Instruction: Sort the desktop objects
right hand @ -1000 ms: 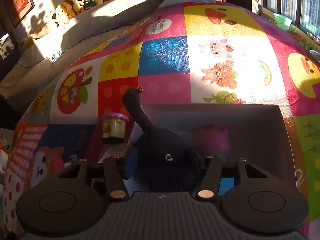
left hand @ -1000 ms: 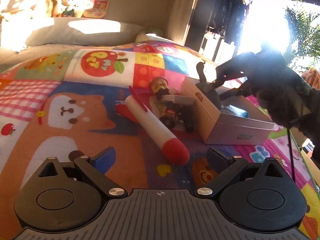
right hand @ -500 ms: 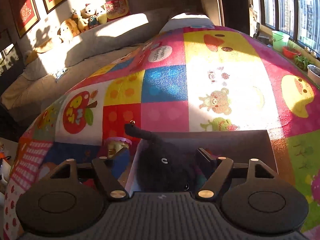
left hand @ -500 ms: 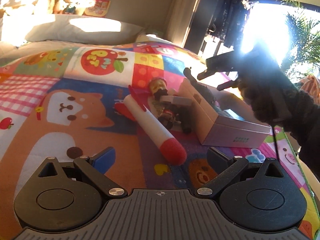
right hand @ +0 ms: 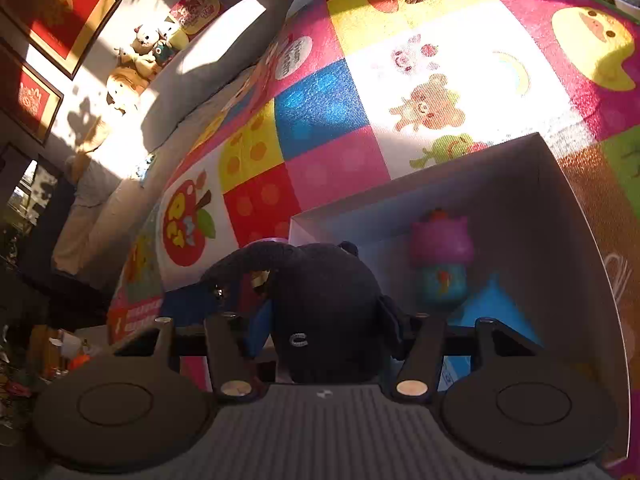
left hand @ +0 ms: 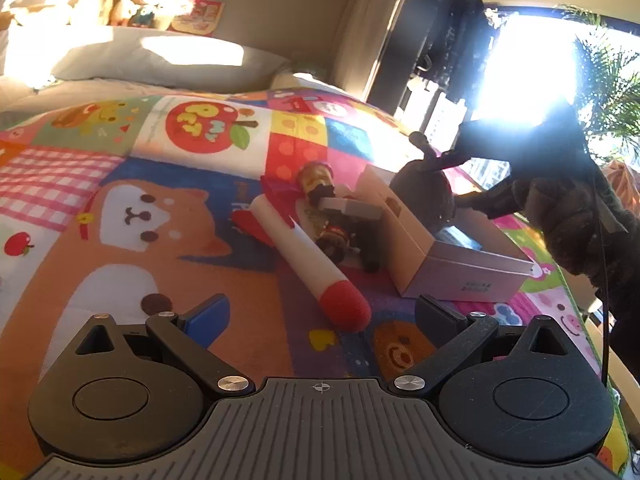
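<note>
Resting between the right gripper [right hand: 330, 332]'s fingers is a fuzzy black plush toy [right hand: 324, 312], round-bodied with a thin curved tail; the jaws have just been closing and now pinch its soft sides, holding it over the near left corner of an open cardboard box [right hand: 576, 216]. From the left wrist view the same toy [left hand: 424, 196] bulges above the box [left hand: 460, 276]'s rim, with the dark gloved hand [left hand: 560, 208] behind it against hard window glare. Inside the box lie a small purple-capped figure [right hand: 440, 256] and something flat and blue [right hand: 492, 304]. The box is smooth and pale, sharp-edged, and it sits on a bed spread with a woven patchwork blanket [left hand: 120, 208] of cartoon animals, apples and bright squares. Beside the box lies a foam cylinder [left hand: 308, 264], white with a red rounded tip, and a jumble of small bearded figures [left hand: 324, 204] touching the box wall. The left gripper [left hand: 320, 316] hangs low over the blanket, jaws spread wide and holding nothing. Pillows [left hand: 160, 60], soft toys [right hand: 140, 60] on a ledge and red framed pictures [right hand: 60, 12] line the sunlit wall.
</note>
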